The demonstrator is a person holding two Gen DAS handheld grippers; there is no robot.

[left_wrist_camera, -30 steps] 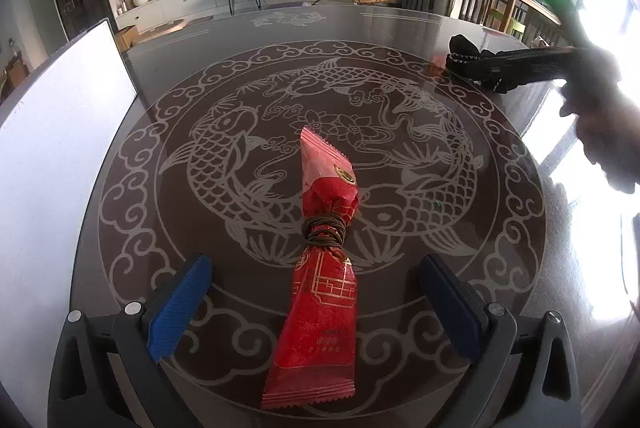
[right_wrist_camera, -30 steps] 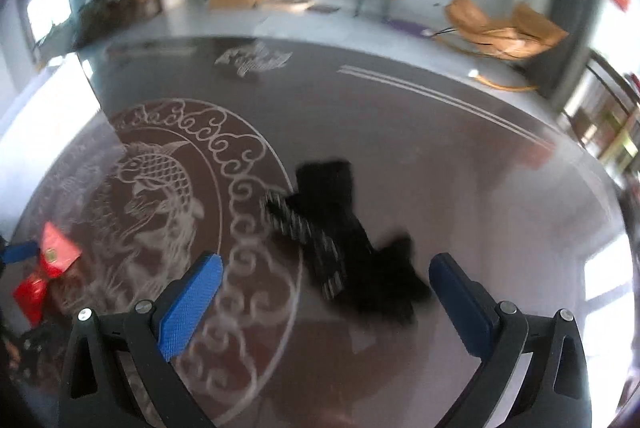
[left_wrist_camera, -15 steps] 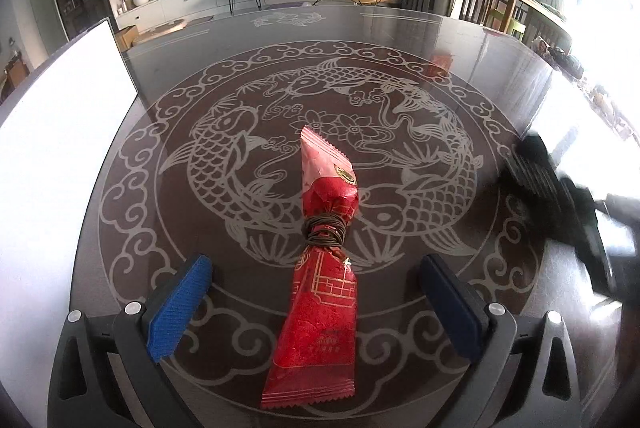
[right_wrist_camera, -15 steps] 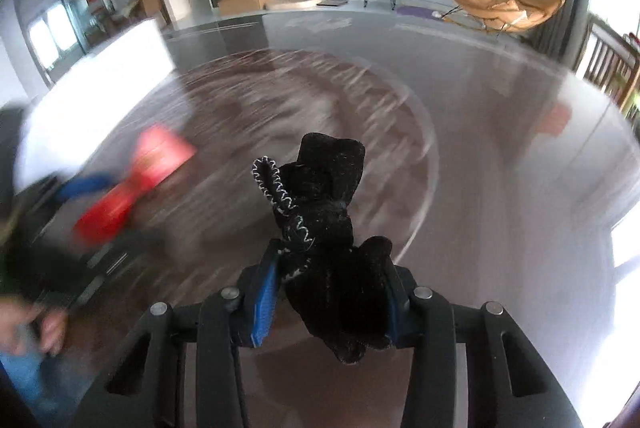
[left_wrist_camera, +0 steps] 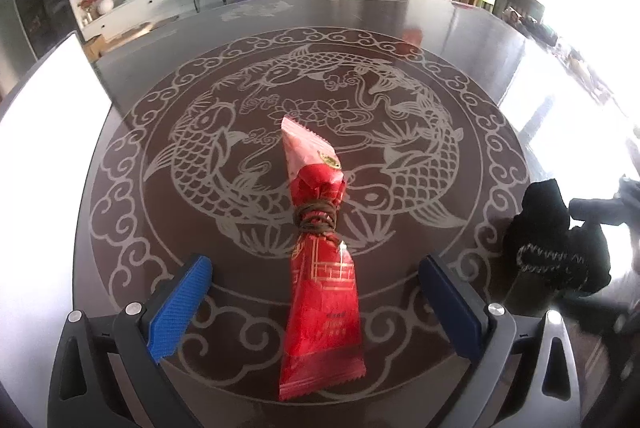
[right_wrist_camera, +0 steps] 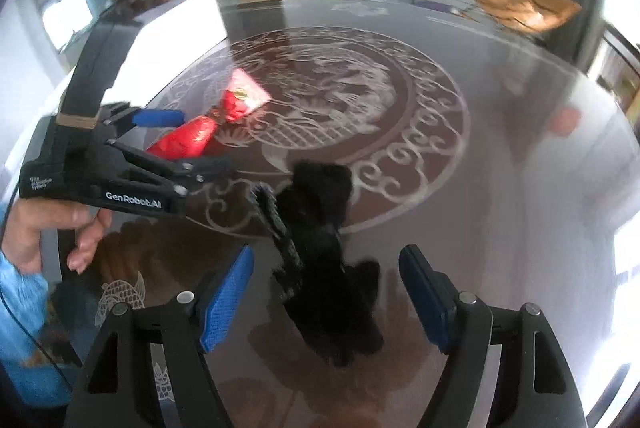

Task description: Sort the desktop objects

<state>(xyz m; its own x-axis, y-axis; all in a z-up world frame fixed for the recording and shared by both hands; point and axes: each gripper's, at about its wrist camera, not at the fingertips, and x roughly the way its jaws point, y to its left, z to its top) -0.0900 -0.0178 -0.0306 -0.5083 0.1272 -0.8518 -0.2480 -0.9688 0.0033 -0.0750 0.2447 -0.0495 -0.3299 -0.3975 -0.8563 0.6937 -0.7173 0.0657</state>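
Half a second ago our right gripper (right_wrist_camera: 326,292) was clamped on the black glove (right_wrist_camera: 324,268); now its blue pads (right_wrist_camera: 226,298) stand well apart, and the glove lies loose between them on the dark table (right_wrist_camera: 500,168), touching neither pad as far as we can tell. In the left wrist view that glove (left_wrist_camera: 554,240) has come to rest at the right edge of the frame, on the outer scrollwork of the fish pattern. Our left gripper (left_wrist_camera: 320,302) has not shifted: its fingers (left_wrist_camera: 180,308) stay spread wide and hold nothing. Between them, in the lower centre, lies the red snack packet (left_wrist_camera: 320,260), tied round its middle with a dark band; whether it touches either finger we cannot tell, though gaps show on both sides.
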